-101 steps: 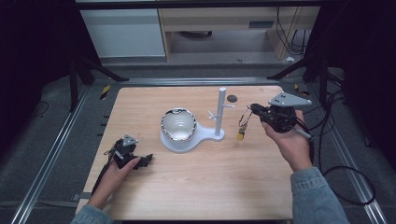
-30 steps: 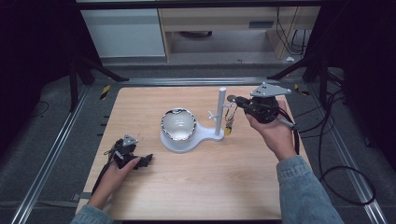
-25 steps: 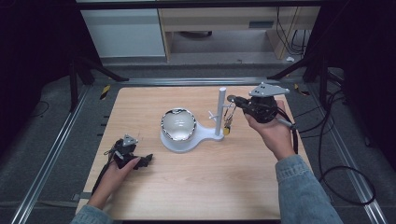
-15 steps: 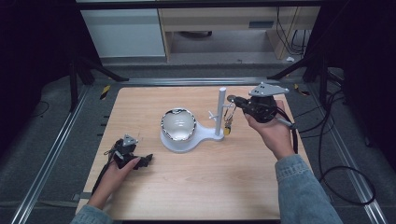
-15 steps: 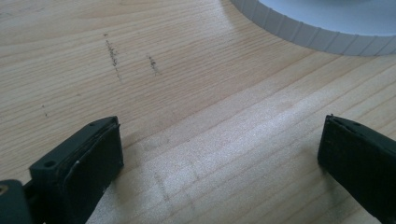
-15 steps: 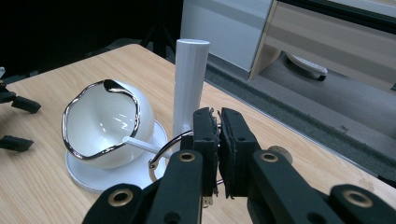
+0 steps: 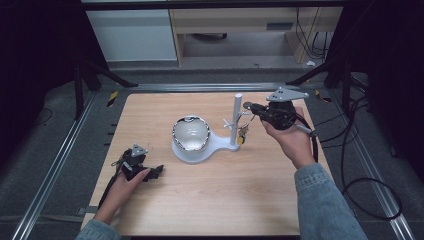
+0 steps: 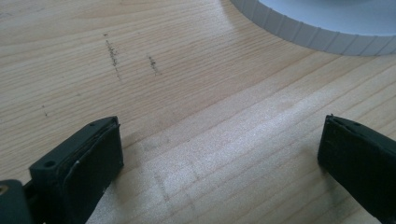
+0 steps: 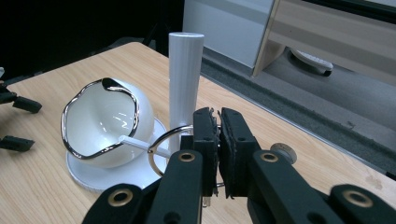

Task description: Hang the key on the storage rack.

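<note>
The right gripper point(image 7: 251, 108) has moved in from the right side of the table point(image 7: 150, 115) and now sits right up at the white post point(image 7: 237, 120) of the stand. A short while back it was further right, with the key ring hanging in the air, well apart from the post. For the last little bit the hand has stayed put.

Its jaws are squeezed tight on the key ring point(image 9: 163, 147). In the right gripper view the metal ring goes around a thin white peg point(image 9: 140, 144) that sticks out of the post. A small yellowish tag point(image 7: 242, 135) dangles below, just beside the post.

So the ring looks like it is on the peg now, or nearly. I think the next thing is to let go and see if it hangs by itself. If it is only on the tip, it could slip off.

The left gripper point(image 7: 158, 171) rests on the near left part of the table. Its 2 jaws are wide apart with nothing between them. It has not moved. The white bowl point(image 7: 190, 133) sits on the same stand, left of the post
</note>
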The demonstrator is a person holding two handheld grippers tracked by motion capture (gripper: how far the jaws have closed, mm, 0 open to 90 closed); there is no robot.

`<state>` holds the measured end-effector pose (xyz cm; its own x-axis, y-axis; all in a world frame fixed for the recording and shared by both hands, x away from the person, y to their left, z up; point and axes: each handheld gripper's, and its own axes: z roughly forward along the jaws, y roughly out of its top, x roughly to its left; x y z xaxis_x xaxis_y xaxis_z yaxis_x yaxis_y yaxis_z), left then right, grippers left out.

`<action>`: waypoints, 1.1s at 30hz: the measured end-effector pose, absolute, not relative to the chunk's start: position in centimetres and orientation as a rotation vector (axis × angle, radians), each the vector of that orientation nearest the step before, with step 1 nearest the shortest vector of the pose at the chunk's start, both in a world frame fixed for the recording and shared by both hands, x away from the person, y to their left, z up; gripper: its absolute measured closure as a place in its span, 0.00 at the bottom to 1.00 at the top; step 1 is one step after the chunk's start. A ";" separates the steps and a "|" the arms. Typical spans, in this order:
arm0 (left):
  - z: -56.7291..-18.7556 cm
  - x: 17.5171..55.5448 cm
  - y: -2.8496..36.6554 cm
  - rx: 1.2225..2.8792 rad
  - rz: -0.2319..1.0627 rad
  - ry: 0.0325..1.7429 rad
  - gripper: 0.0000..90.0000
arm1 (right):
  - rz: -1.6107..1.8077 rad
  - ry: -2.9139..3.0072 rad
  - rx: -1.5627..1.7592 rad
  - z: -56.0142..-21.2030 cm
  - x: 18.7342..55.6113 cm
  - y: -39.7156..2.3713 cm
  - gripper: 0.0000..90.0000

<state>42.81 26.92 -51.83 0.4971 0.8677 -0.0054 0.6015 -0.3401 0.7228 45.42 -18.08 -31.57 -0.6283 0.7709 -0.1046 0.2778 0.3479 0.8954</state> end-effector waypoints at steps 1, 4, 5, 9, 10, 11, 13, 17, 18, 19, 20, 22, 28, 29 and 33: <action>-51.8 42.8 26.9 2.068 0.507 1.202 0.00 | 1.244 2.096 0.915 -31.6 45.5 -18.1 0.95; -51.8 42.8 26.9 2.068 0.507 1.202 0.00 | 1.248 2.103 0.920 -31.7 45.7 -18.2 0.95; -51.8 42.8 26.9 2.068 0.507 1.202 0.00 | 1.247 2.102 0.921 -31.7 45.7 -18.2 0.95; -51.8 42.8 26.9 2.068 0.507 1.202 0.00 | 1.269 2.112 0.933 -31.8 45.9 -18.3 0.95; -51.8 42.8 26.9 2.068 0.507 1.202 0.00 | 1.269 2.112 0.933 -31.8 45.9 -18.3 0.95; -51.8 42.8 26.9 2.068 0.507 1.202 0.00 | 1.279 2.114 0.934 -31.9 46.0 -18.4 0.95; -51.8 42.8 26.9 2.068 0.507 1.202 0.00 | 1.278 2.116 0.938 -32.0 46.1 -18.4 0.95; -51.8 42.8 26.9 2.067 0.507 1.202 0.00 | 1.279 2.121 0.938 -32.1 46.3 -18.5 0.95; -51.8 42.8 26.9 2.067 0.507 1.202 0.00 | 1.283 2.124 0.941 -32.1 46.4 -18.5 0.95; -51.8 42.8 26.9 2.067 0.507 1.202 0.00 | 1.285 2.126 0.945 -32.2 46.5 -18.5 0.95; -51.8 42.8 26.9 2.067 0.507 1.202 0.00 | 1.285 2.126 0.945 -32.2 46.5 -18.5 0.95; -51.8 42.8 26.9 2.067 0.507 1.202 0.00 | 1.288 2.132 0.946 -32.3 46.6 -18.6 0.95; -51.8 42.8 26.9 2.067 0.507 1.202 0.00 | 1.294 2.141 0.953 -32.4 46.9 -18.8 0.95; -51.8 42.8 26.9 2.068 0.506 1.202 0.00 | 1.298 2.144 0.953 -32.5 47.0 -18.9 0.95; -51.8 42.8 26.9 2.068 0.507 1.202 0.00 | 1.307 2.152 0.963 -32.6 47.2 -19.0 0.95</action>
<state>42.81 26.92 -51.83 0.4971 0.8677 -0.0059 0.6018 -0.3398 0.7228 47.25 -19.04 -32.60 -0.6594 0.7516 -0.0152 0.3329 0.3101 0.8905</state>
